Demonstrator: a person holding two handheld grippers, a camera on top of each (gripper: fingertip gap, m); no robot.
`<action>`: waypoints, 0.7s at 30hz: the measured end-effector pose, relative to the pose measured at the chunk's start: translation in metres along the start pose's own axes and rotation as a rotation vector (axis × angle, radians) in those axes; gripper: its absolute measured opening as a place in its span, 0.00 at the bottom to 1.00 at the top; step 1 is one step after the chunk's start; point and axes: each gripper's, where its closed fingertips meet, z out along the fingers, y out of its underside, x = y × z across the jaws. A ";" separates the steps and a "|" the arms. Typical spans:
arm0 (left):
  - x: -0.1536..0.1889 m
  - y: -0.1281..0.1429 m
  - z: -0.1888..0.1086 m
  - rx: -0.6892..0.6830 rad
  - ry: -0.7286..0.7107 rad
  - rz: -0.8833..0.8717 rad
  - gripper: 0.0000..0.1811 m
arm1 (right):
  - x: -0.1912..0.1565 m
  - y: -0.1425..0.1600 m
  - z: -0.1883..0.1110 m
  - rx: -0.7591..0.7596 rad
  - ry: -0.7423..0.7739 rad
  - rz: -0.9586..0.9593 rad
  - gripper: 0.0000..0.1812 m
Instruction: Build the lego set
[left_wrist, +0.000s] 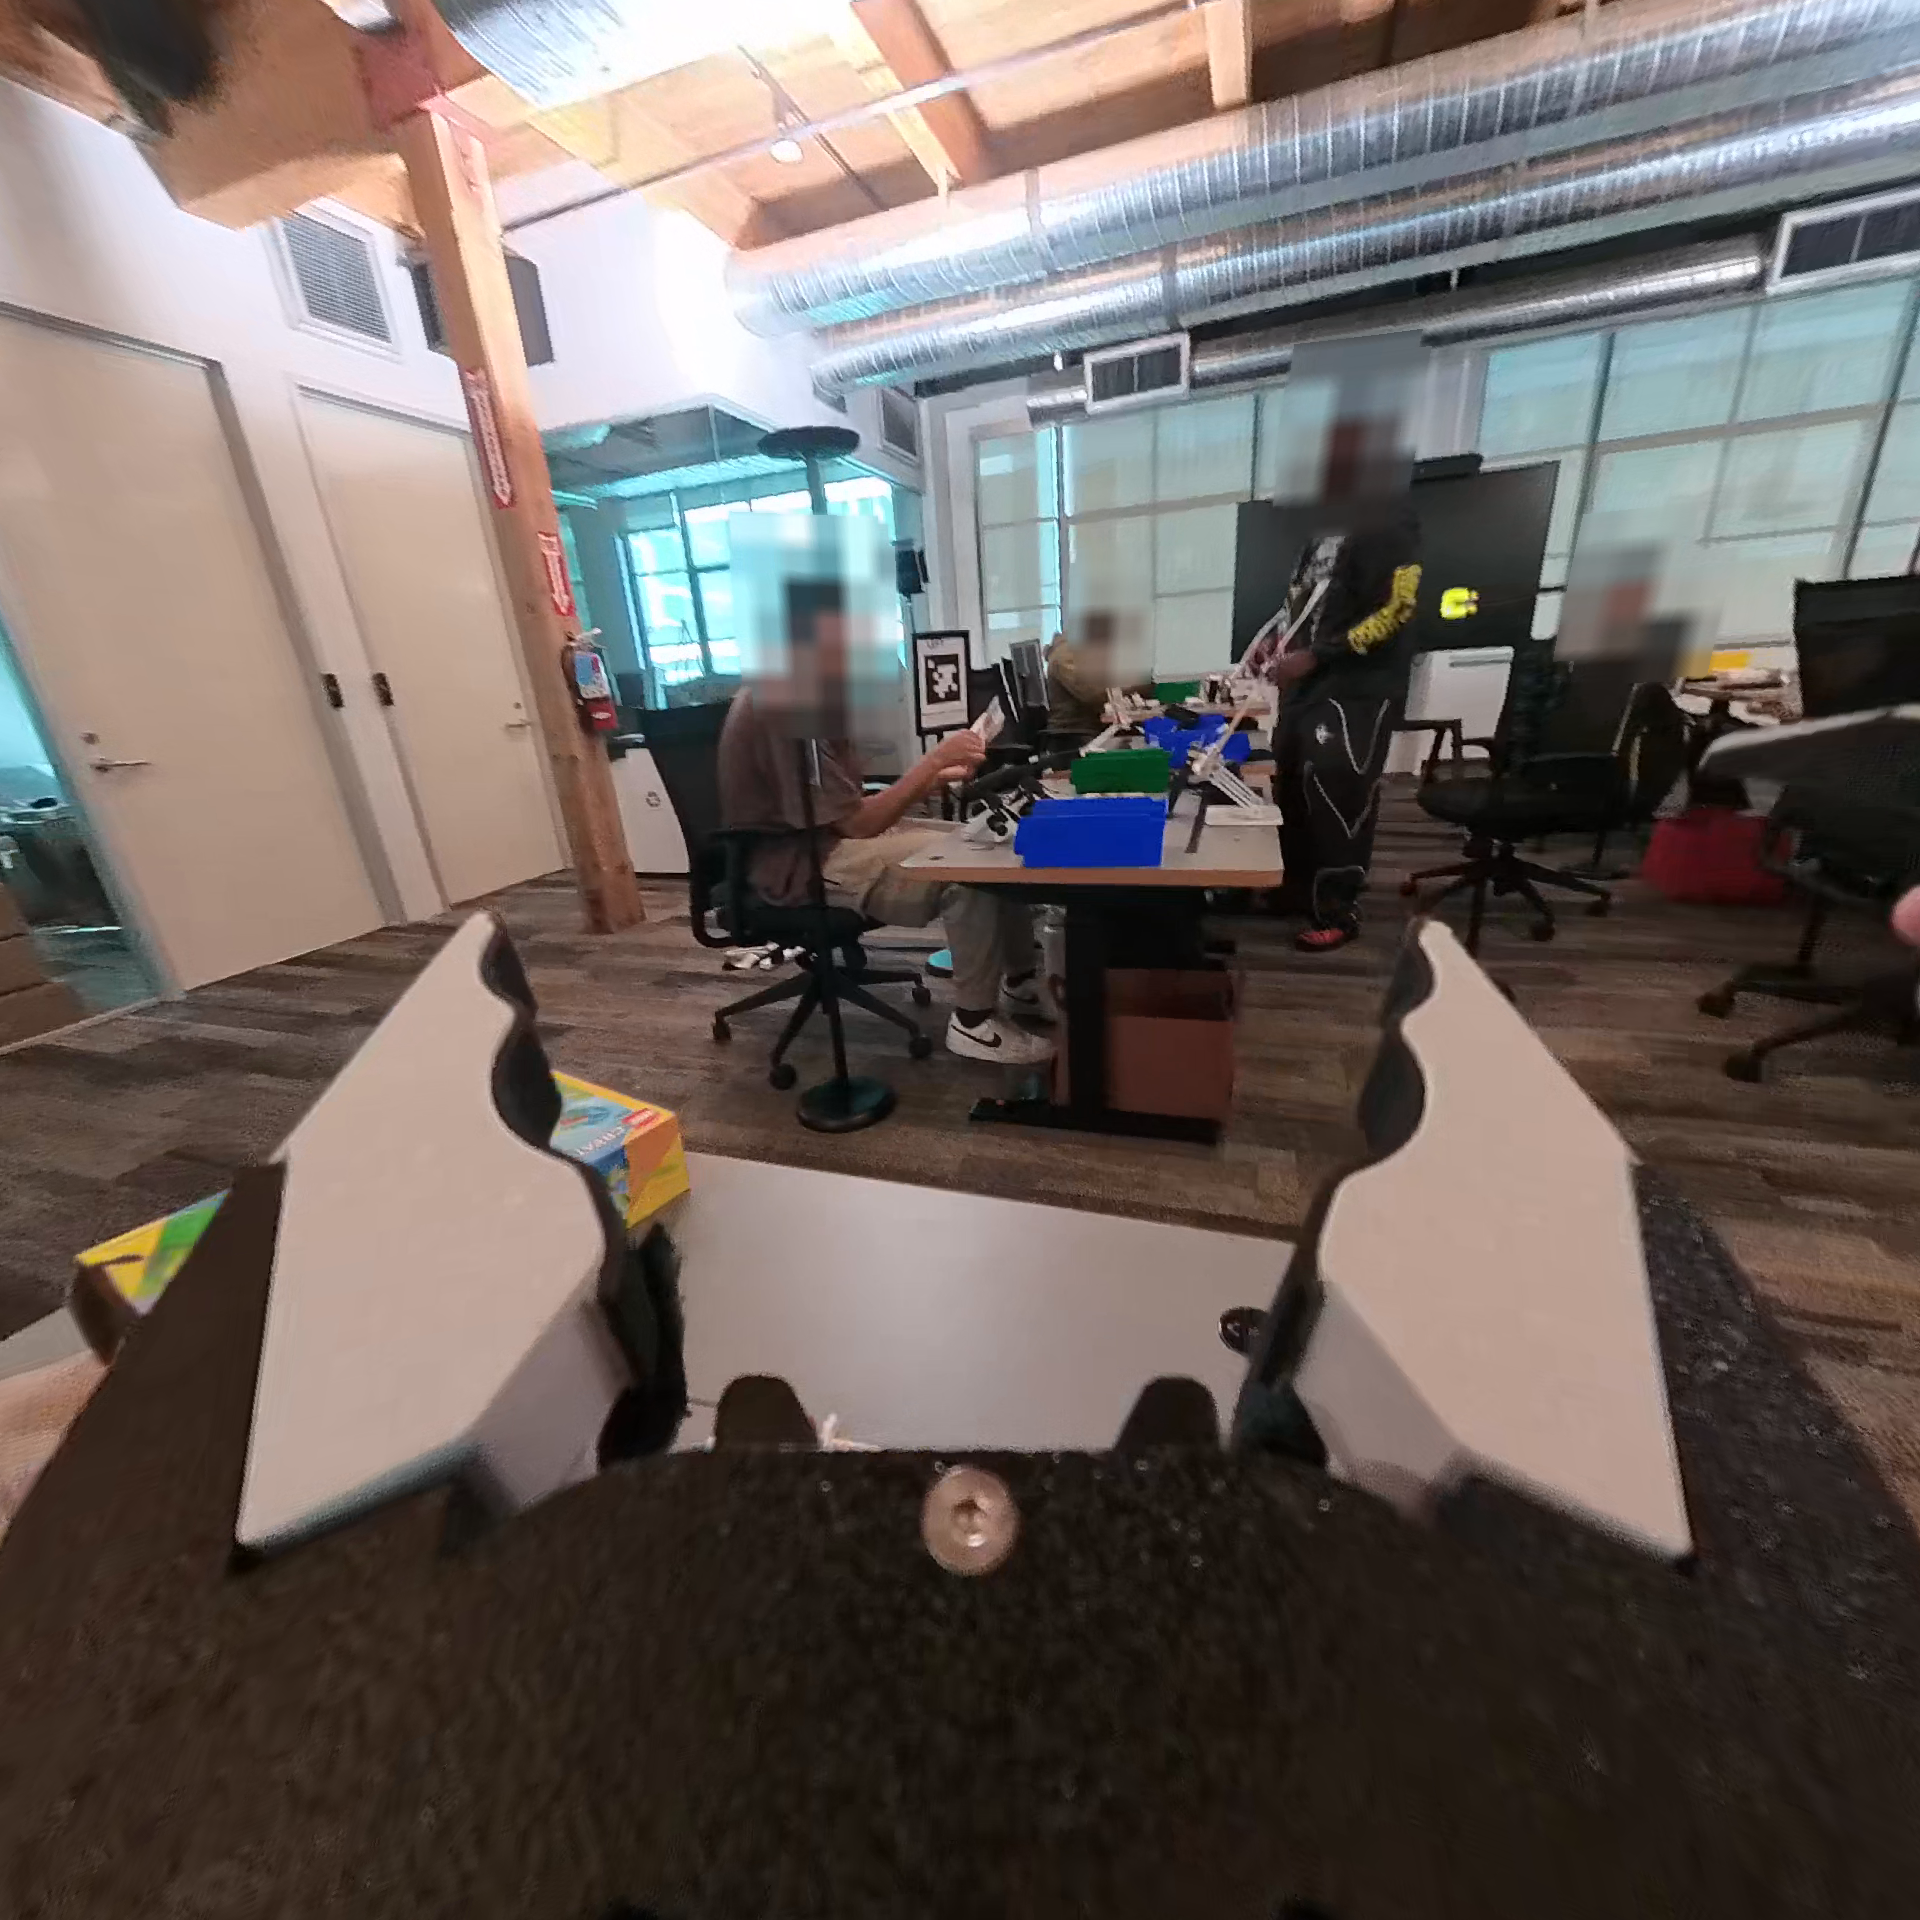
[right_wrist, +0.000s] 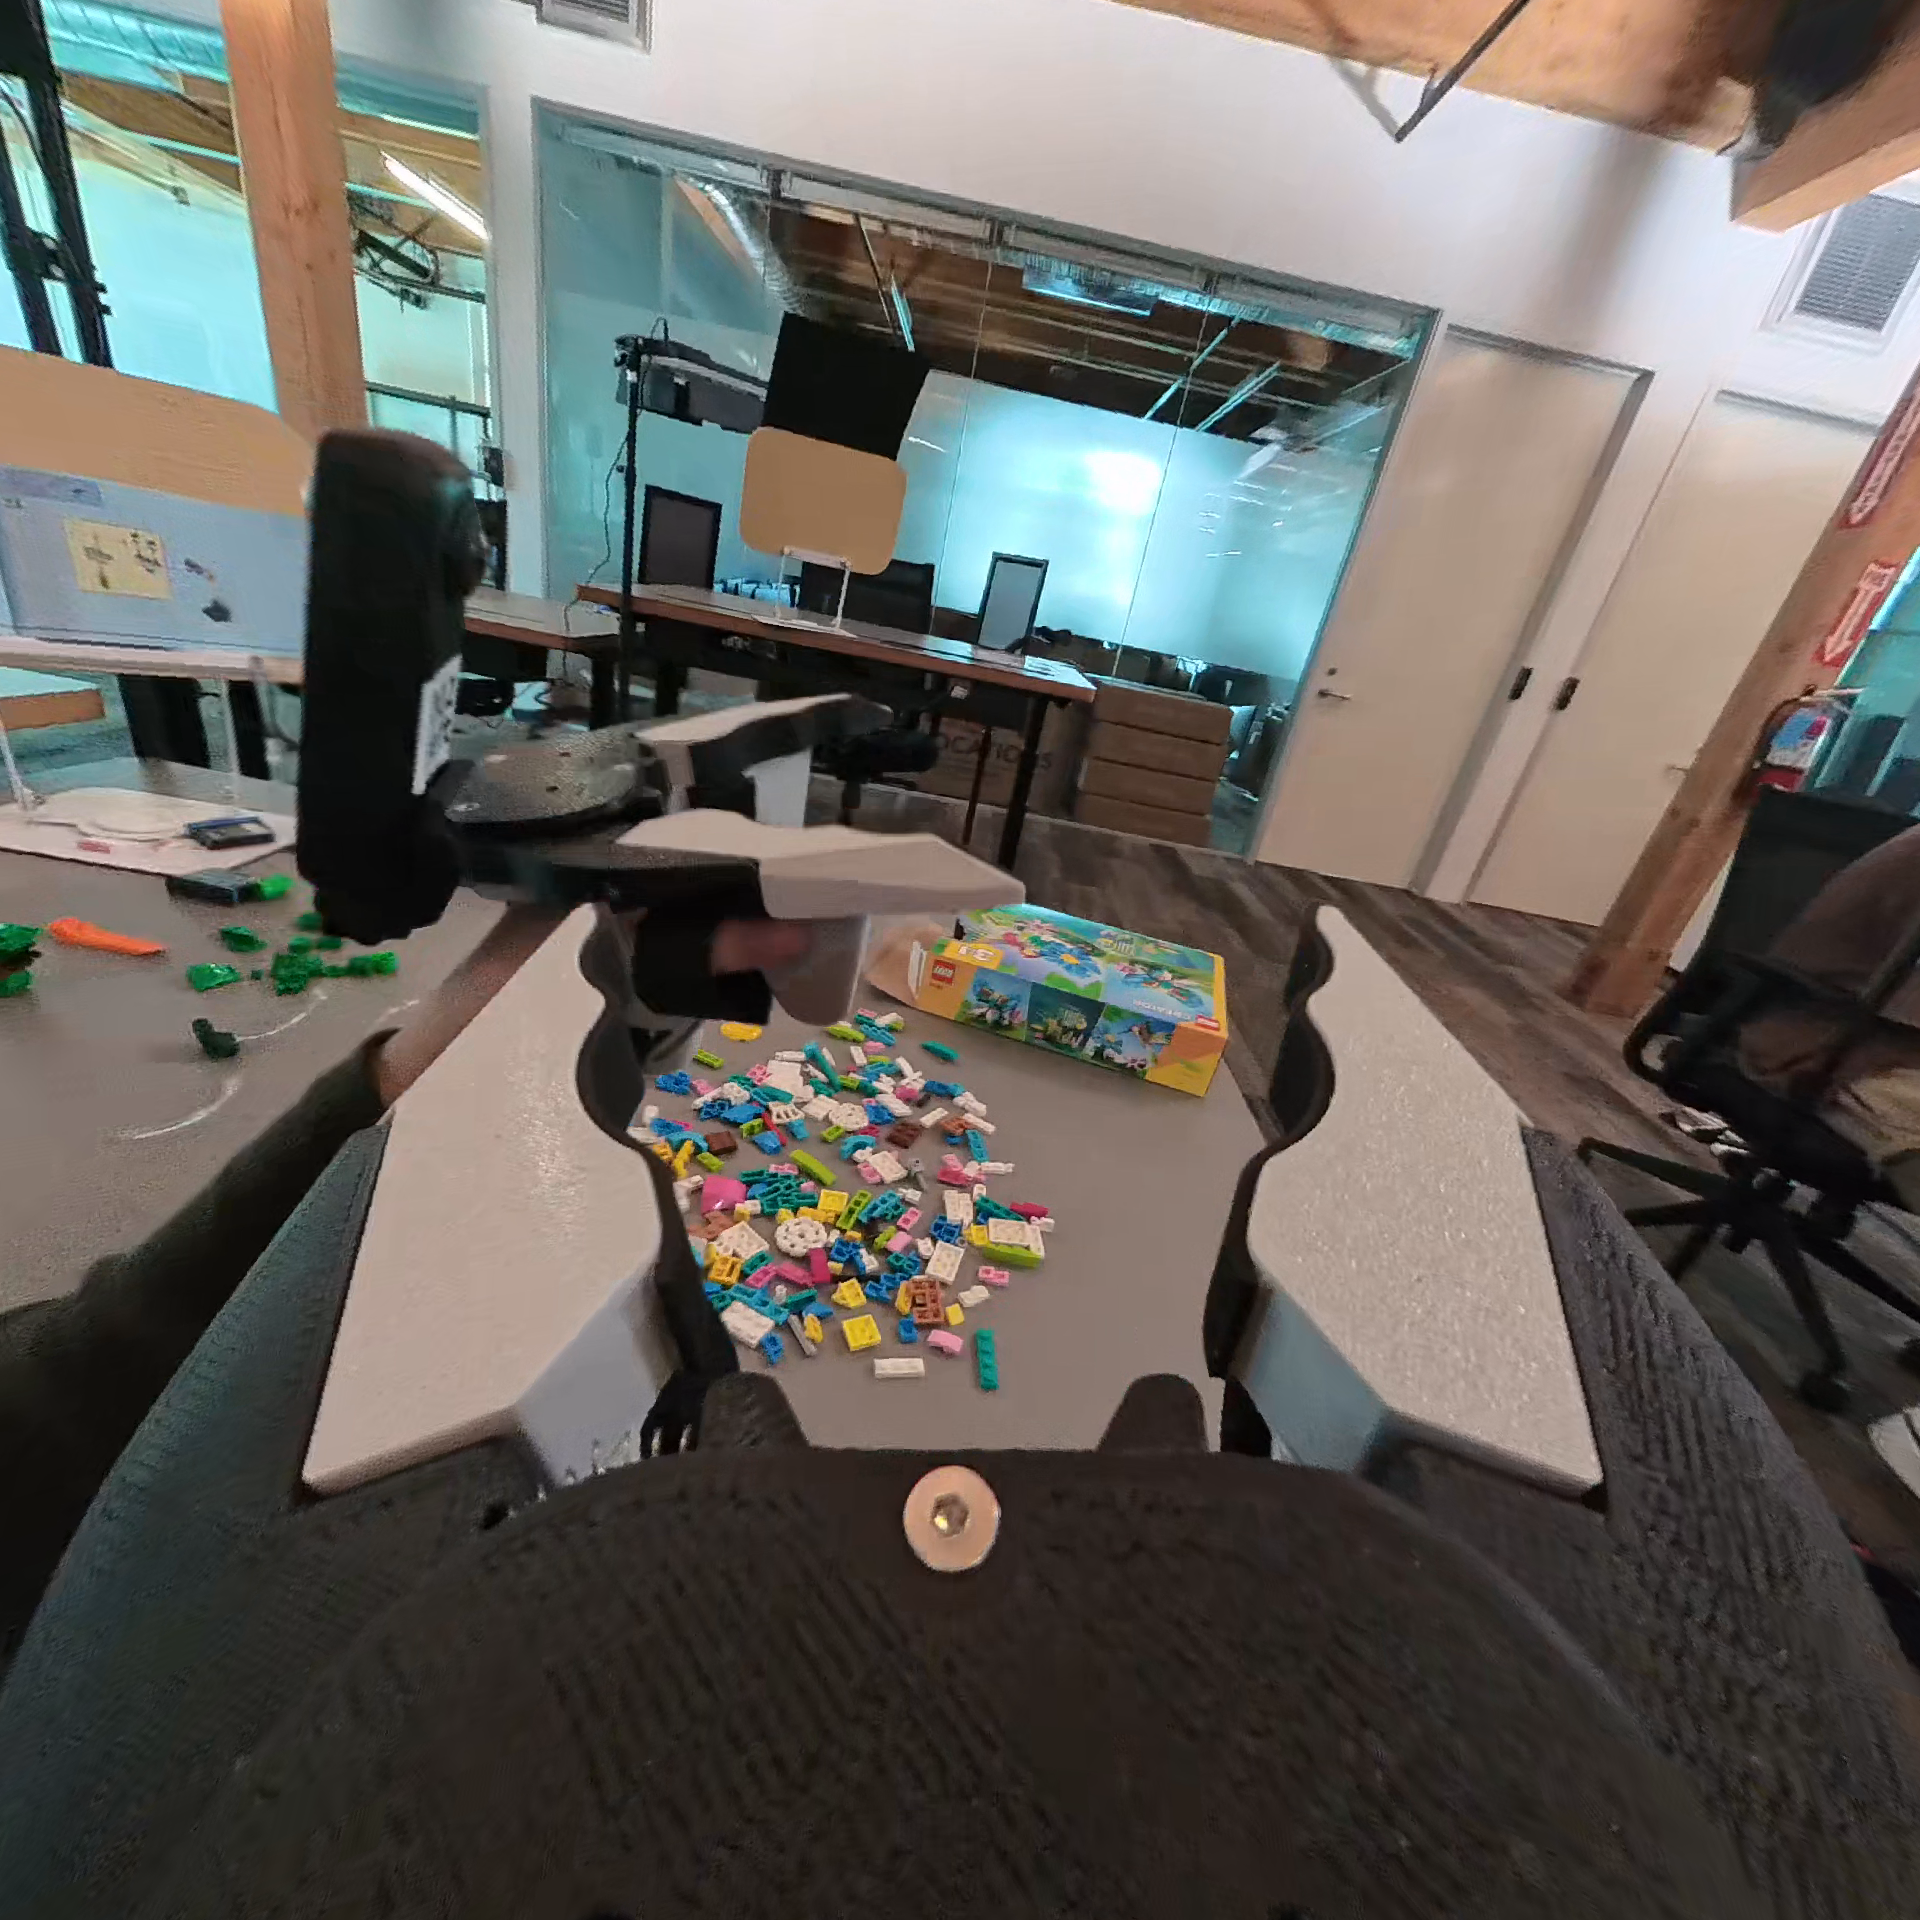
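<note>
A pile of several small loose lego pieces (right_wrist: 852, 1195), blue, white, yellow, pink and teal, lies on the grey table (right_wrist: 1122, 1226). The colourful lego box (right_wrist: 1091, 997) lies just behind the pile; its corner also shows in the left wrist view (left_wrist: 623, 1143). My right gripper (right_wrist: 956, 925) is open and empty, held above the near side of the pile. My left gripper (right_wrist: 935, 800) is turned on its side above the pile's far left edge, open and empty. In its own view the left gripper (left_wrist: 961, 935) points out over the table edge (left_wrist: 935, 1278) into the room.
Green pieces (right_wrist: 291, 966) and an orange piece (right_wrist: 104, 935) lie on the table at the left. An open instruction page (right_wrist: 104, 561) stands behind them. An office chair (right_wrist: 1766, 1039) stands at the right. People sit and stand at a desk (left_wrist: 1091, 873) across the room.
</note>
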 end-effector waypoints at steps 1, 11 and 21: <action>0.001 0.005 0.004 -0.019 0.009 0.011 0.85 | 0.002 0.000 0.000 -0.002 0.008 -0.006 0.68; -0.078 0.077 0.008 -0.387 -0.291 0.244 0.85 | -0.008 -0.002 0.033 0.024 -0.008 0.017 0.66; -0.087 0.110 0.014 -0.533 -0.429 0.480 0.81 | -0.056 0.032 0.077 -0.143 -0.164 0.112 0.64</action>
